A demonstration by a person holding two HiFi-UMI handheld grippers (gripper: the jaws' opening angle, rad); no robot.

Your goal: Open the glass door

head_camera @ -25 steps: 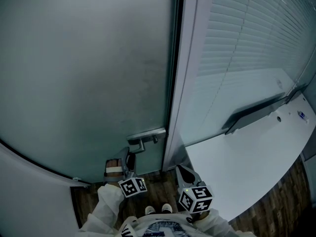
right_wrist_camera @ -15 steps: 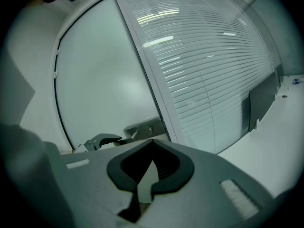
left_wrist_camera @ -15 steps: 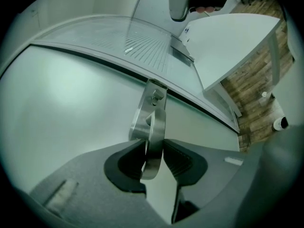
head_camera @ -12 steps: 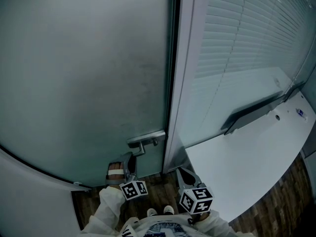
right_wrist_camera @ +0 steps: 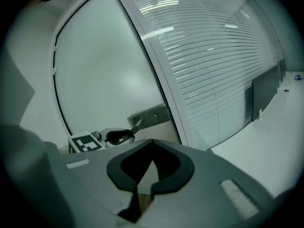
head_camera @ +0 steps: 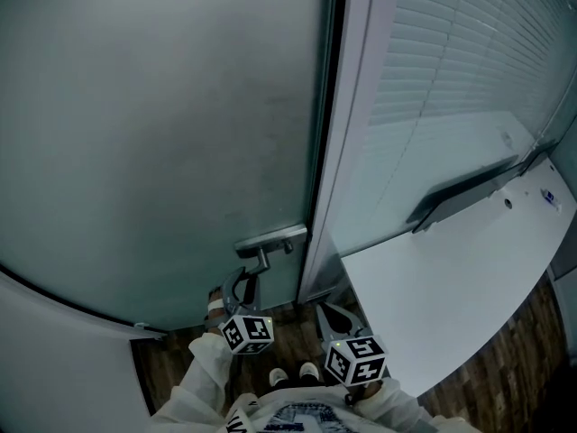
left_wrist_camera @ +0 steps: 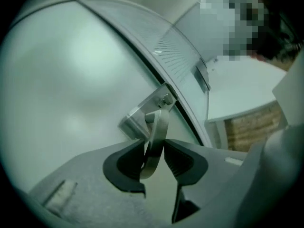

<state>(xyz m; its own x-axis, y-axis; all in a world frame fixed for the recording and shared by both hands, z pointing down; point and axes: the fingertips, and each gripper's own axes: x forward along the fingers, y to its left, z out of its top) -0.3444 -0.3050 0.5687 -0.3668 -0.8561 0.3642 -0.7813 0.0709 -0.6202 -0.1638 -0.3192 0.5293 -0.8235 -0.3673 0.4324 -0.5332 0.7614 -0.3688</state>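
The frosted glass door (head_camera: 162, 133) is closed and carries a metal lever handle (head_camera: 261, 258) on a plate near its right edge. My left gripper (head_camera: 242, 287) reaches up to that lever. In the left gripper view the handle (left_wrist_camera: 157, 127) runs between the two dark pads (left_wrist_camera: 124, 160), and my left gripper (left_wrist_camera: 154, 152) grips it from both sides while its jaws are opening slightly. My right gripper (head_camera: 329, 312) hangs beside it, below the door frame, shut and holding nothing. The right gripper view shows my right gripper (right_wrist_camera: 151, 148) in front, with the left gripper (right_wrist_camera: 118, 136) on the handle (right_wrist_camera: 135, 126).
A pale door frame (head_camera: 338, 152) divides the door from a glass partition with blinds (head_camera: 451, 79). A white desk (head_camera: 451, 287) juts out at the right with a dark bar (head_camera: 464, 197) along its back. Below me are wooden floor (head_camera: 279, 345) and a white wall (head_camera: 54, 359) at the left.
The left gripper has rolled and come up onto the lever, and its jaws have gone from wide open to closed round the handle. The right gripper has stayed put.
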